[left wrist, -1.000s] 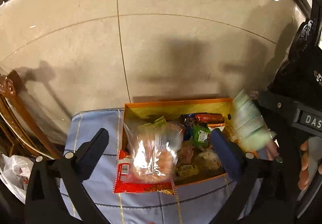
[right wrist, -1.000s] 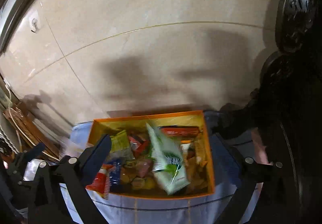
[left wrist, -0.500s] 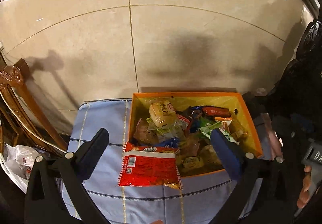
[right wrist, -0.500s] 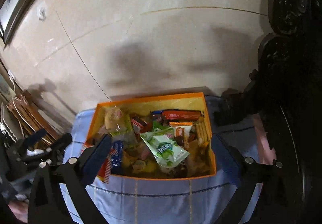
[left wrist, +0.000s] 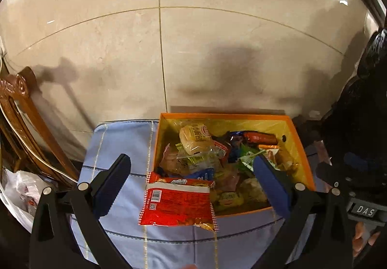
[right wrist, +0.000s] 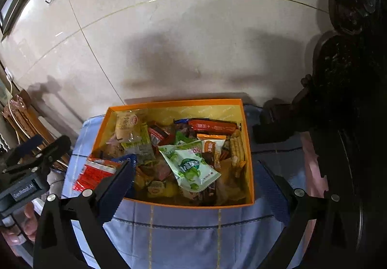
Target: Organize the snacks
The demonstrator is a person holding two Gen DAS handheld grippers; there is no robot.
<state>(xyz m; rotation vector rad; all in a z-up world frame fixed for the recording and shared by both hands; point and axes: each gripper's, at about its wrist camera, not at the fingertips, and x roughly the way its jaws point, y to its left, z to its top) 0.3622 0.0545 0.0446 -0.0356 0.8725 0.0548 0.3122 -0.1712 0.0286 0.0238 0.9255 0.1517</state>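
Both of your grippers are up in the air, and both are wide apart with nothing in them. Your left gripper (left wrist: 191,177) hangs over the near left corner of the orange box (left wrist: 300,148). Your right gripper (right wrist: 200,186) hangs over the near edge of the same box, a bit more to the right.

The box sits on a blue cloth (left wrist: 121,148) with thin stripes. It is full of snacks in a loose pile. You can see a small bread in a clear bag (left wrist: 196,139) near the far left, a long red bar (right wrist: 212,126) along the far wall, and a green and white pouch (right wrist: 191,167) in the middle.

One snack is not all the way in. The red packet (left wrist: 177,203) hangs over the near left corner of the box. Part of it rests on the rim and part lies on the cloth. This looks like the next thing to fix.

The red packet is right below your left gripper, between its two fingers. Its long side runs left to right, the same way the fingers open. So its short side faces you, front to back. Your left gripper is much nearer to it. From your right gripper it is off to the left, partly hidden by the left finger (right wrist: 116,186).

I think you should use your left gripper. You may need to turn your wrist so the fingers close across the short side. The packet is thin and floppy, so it may slip or bend.
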